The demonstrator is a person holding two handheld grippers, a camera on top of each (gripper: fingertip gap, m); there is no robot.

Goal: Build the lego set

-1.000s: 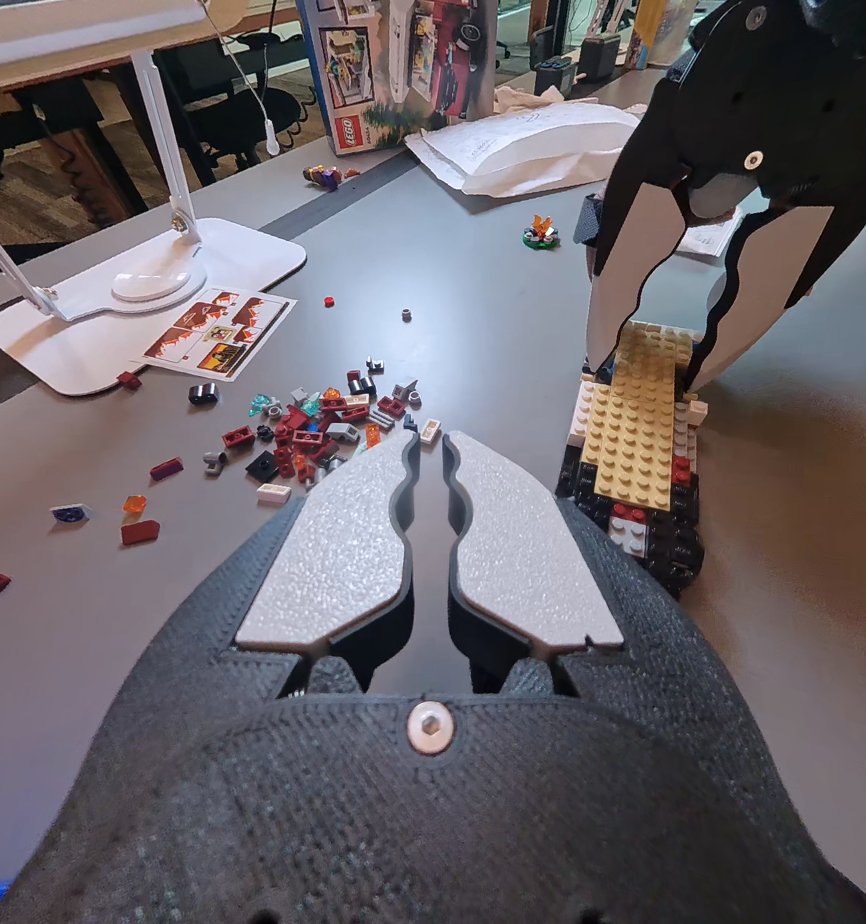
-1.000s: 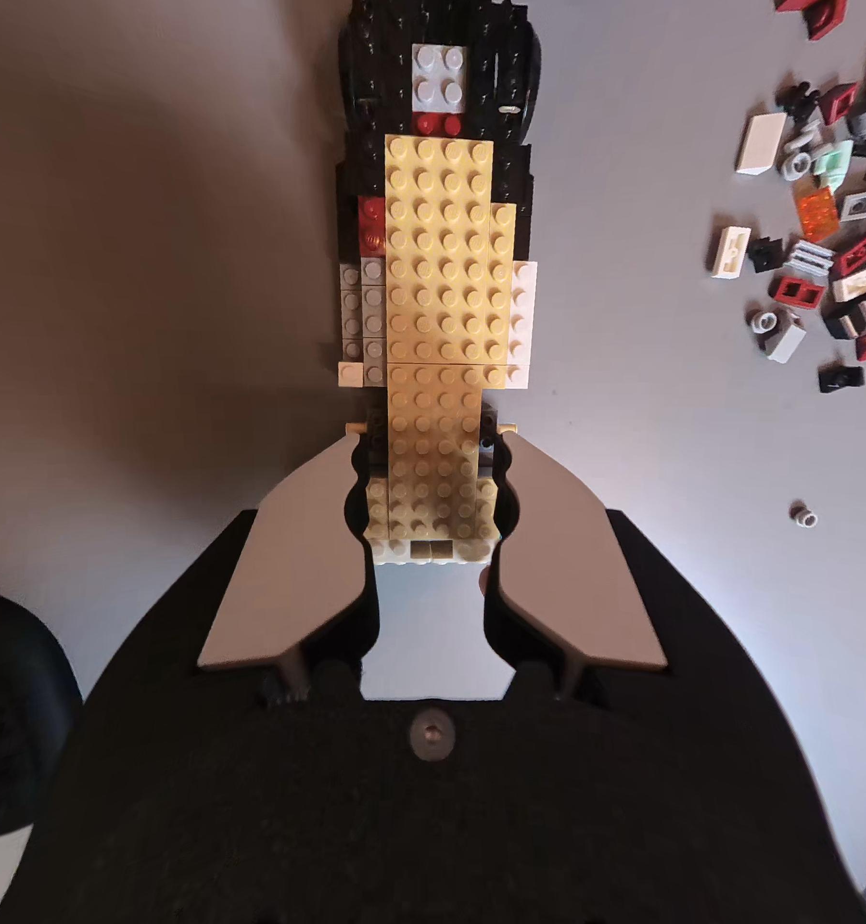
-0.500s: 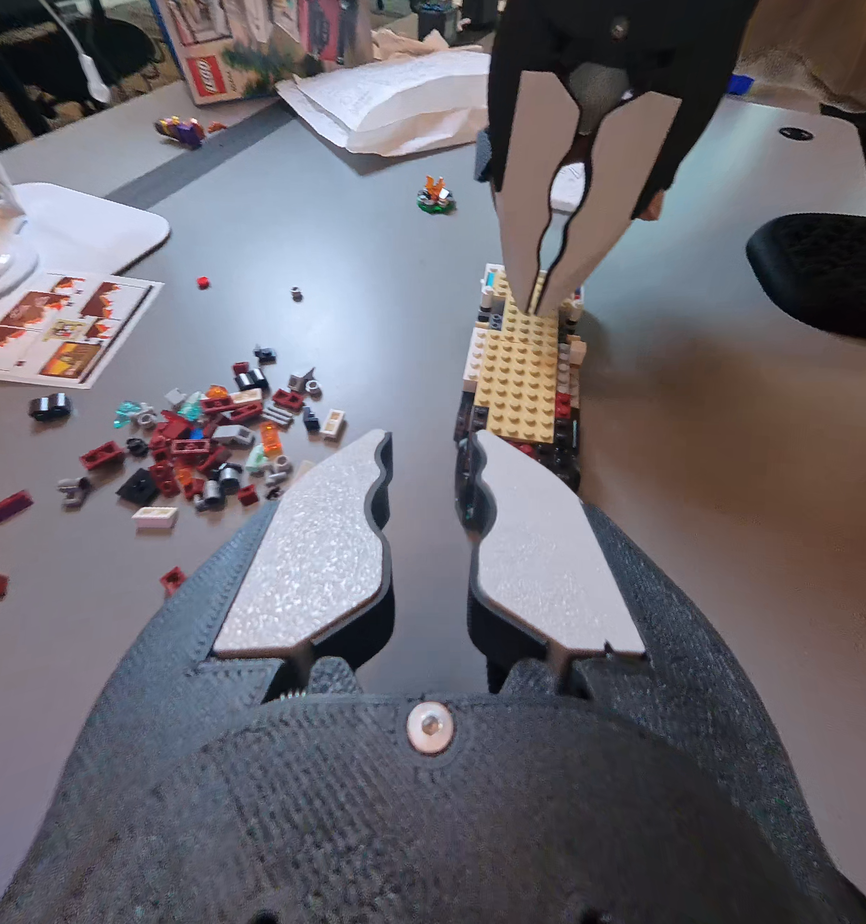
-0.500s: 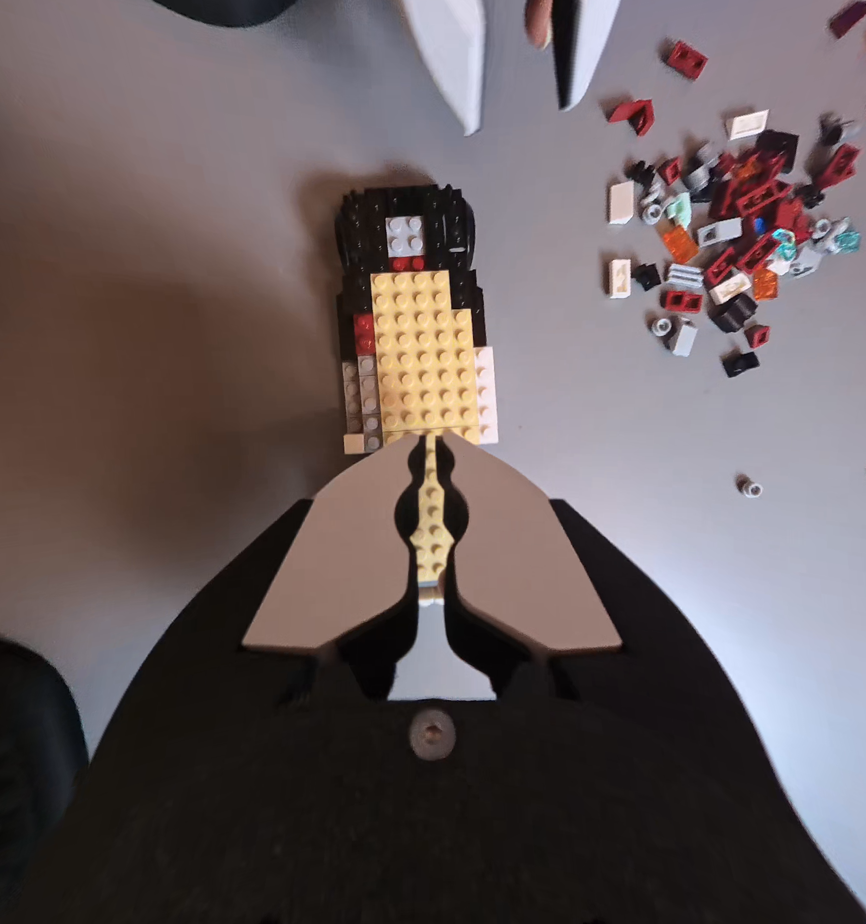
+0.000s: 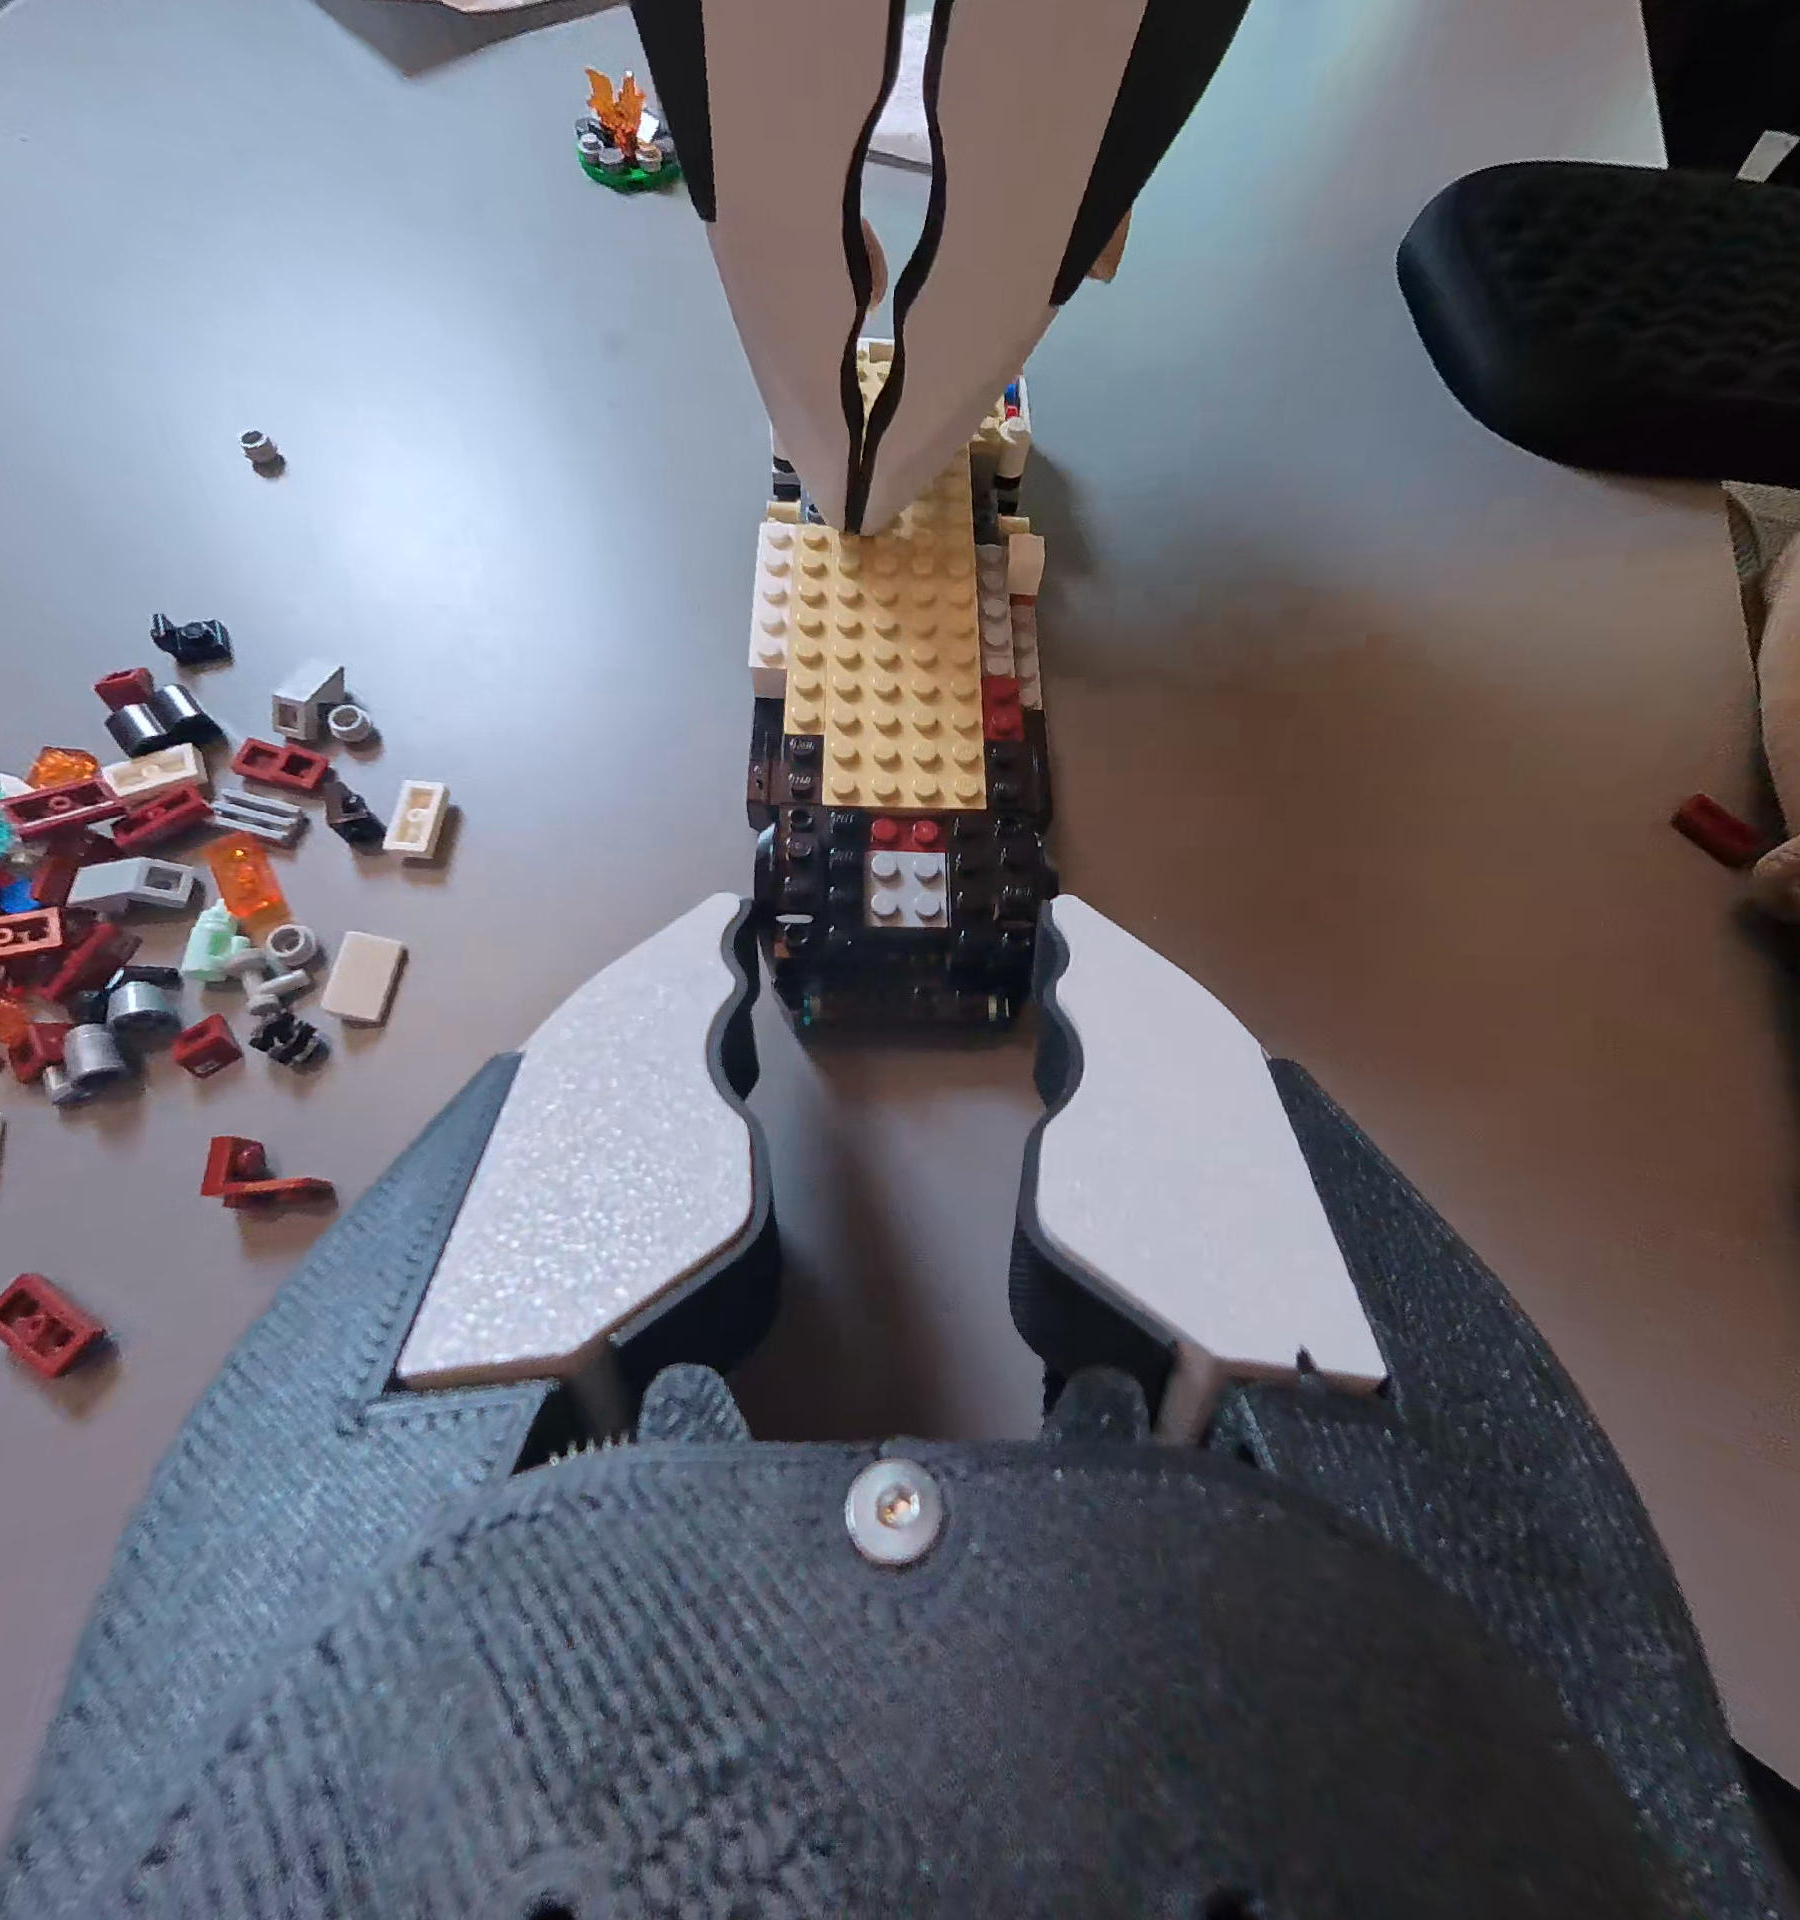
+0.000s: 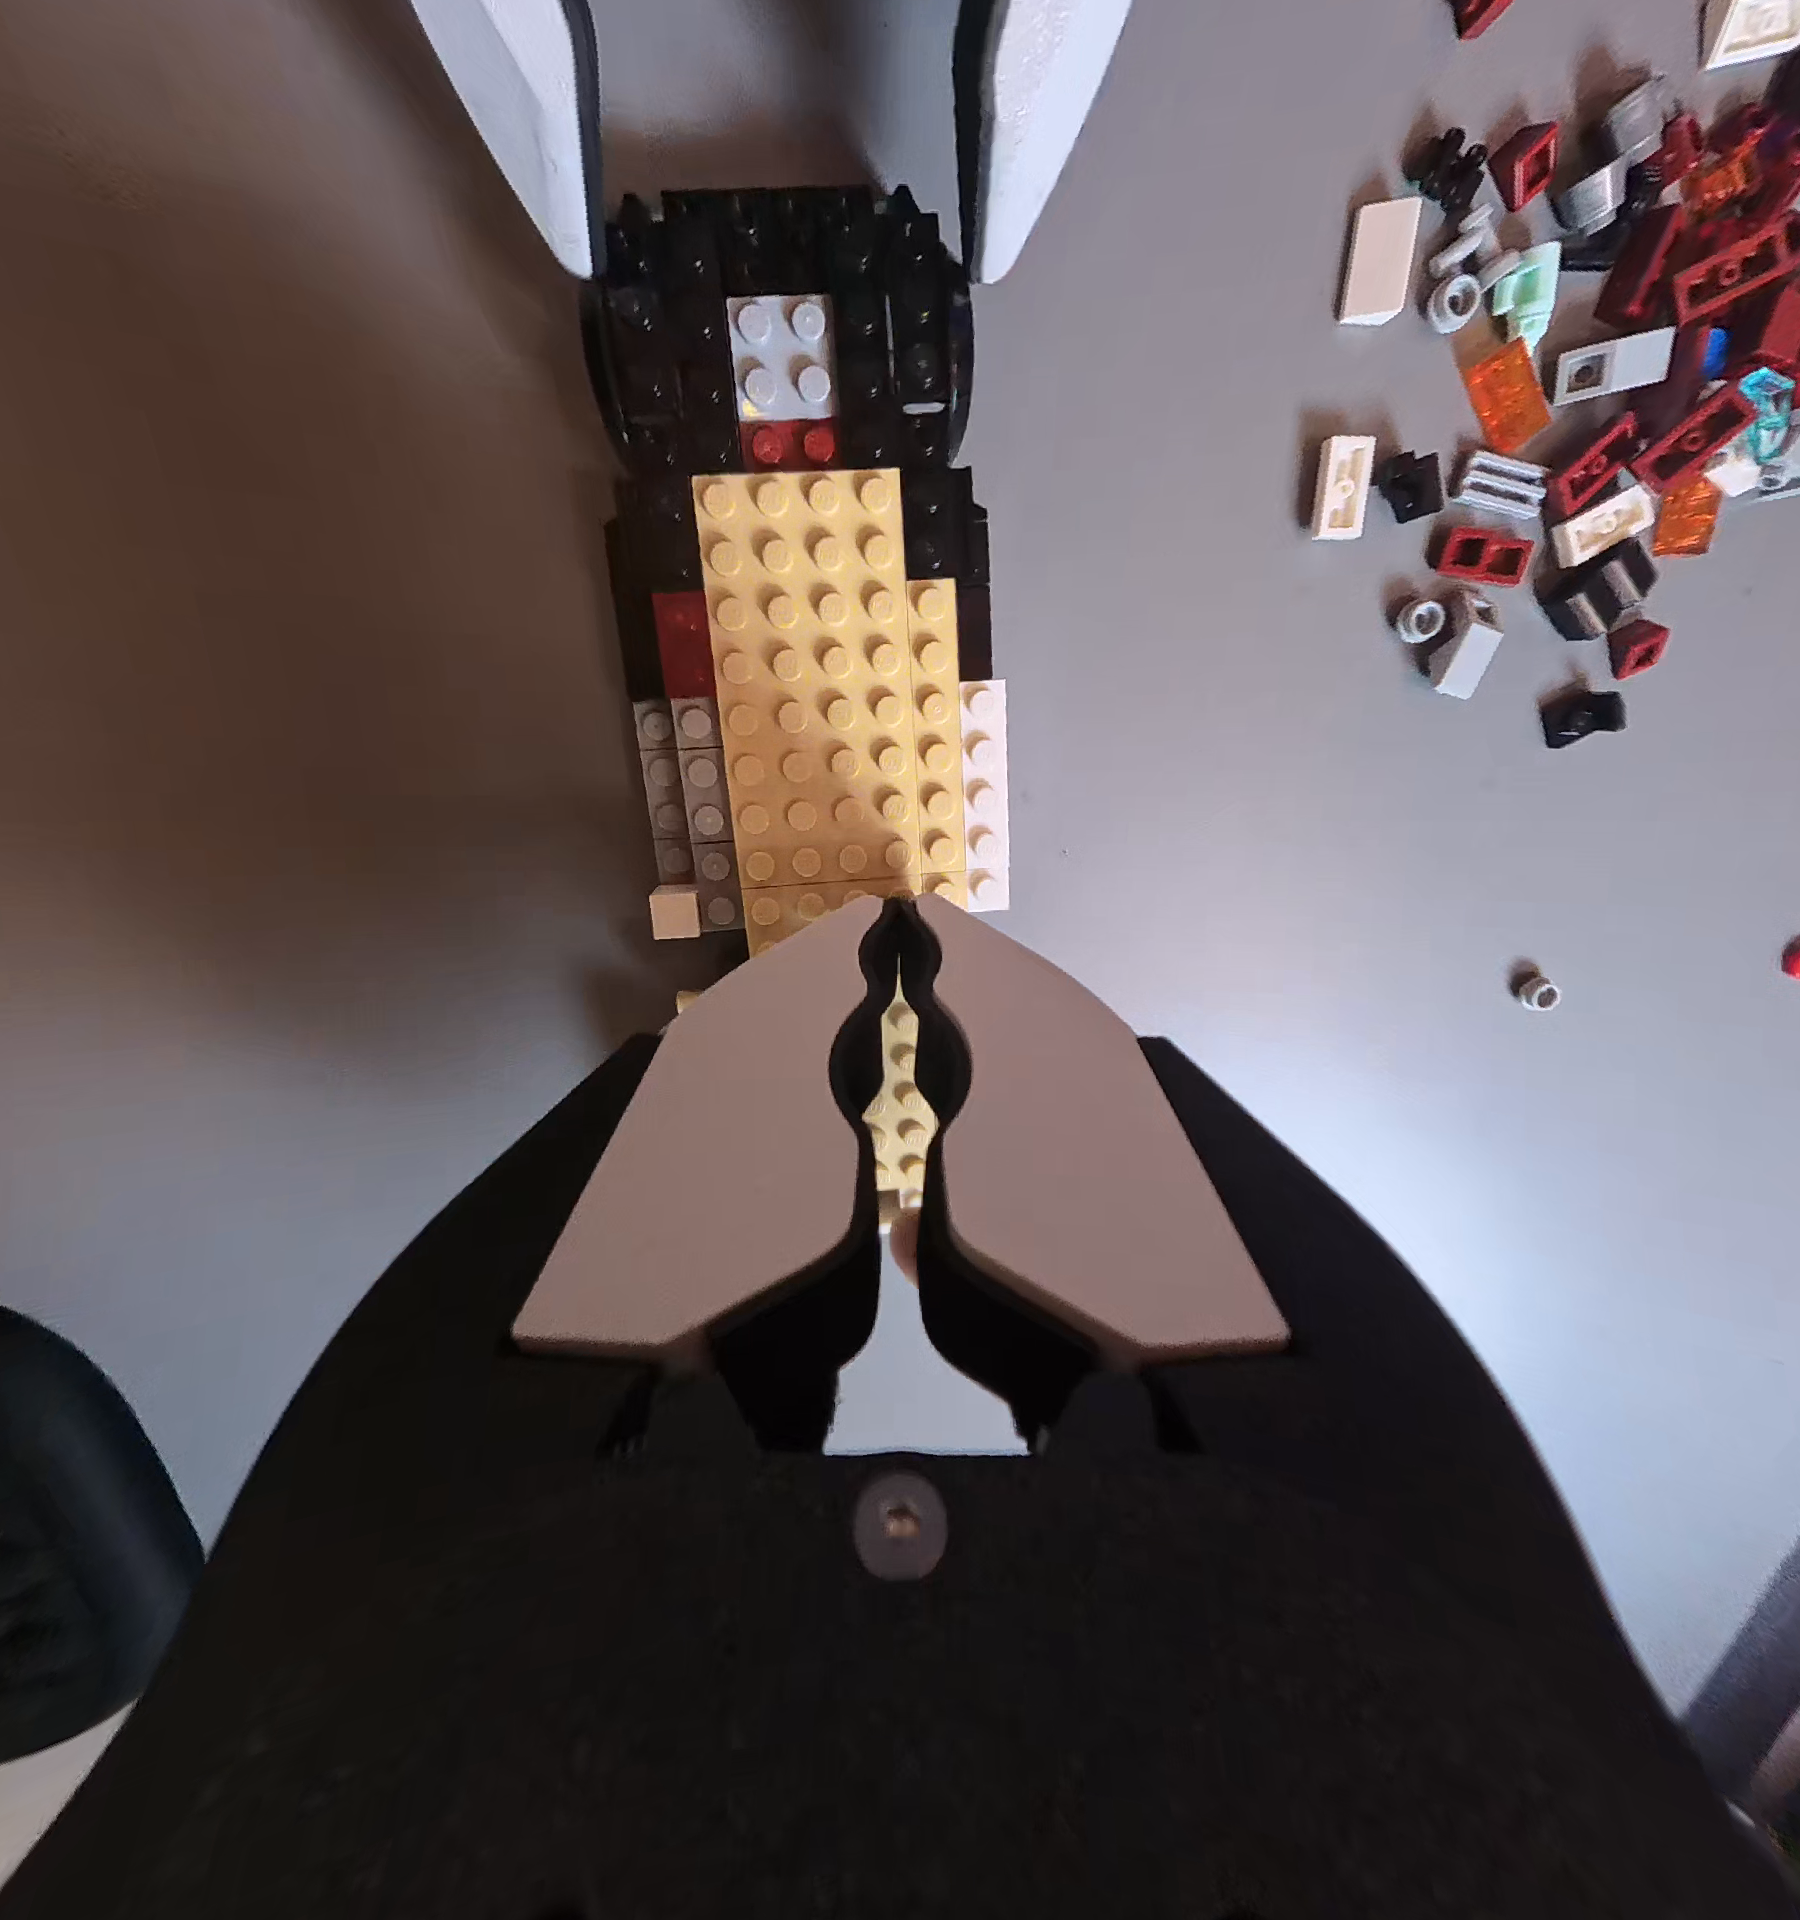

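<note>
A long brick model [image 5: 896, 675], tan studded plates over a black base, lies on the grey table [image 5: 460, 312]. My left gripper [image 5: 891, 935] is open. Its fingertips stand on either side of the model's black near end and do not squeeze it. It also shows at the top of the right wrist view [image 6: 782, 272], straddling that black end. My right gripper [image 6: 901, 906] is shut with nothing between its pads. Its closed tips rest on the tan plate [image 6: 823, 675] near the model's other end. In the left wrist view [image 5: 860, 525] it points down onto the studs.
A pile of small loose bricks [image 5: 148, 883] lies left of the model and shows at the right in the right wrist view [image 6: 1654, 416]. A small flame piece on a green base [image 5: 621, 135] sits farther back. A black chair armrest [image 5: 1623, 312] is at the right. The grippers' ends are close to 10 centimetres from one another.
My left gripper opened wide and moved forward to straddle the model's black end. My right gripper, earlier open around the tan end, shut and set its closed tips on the tan plate.
</note>
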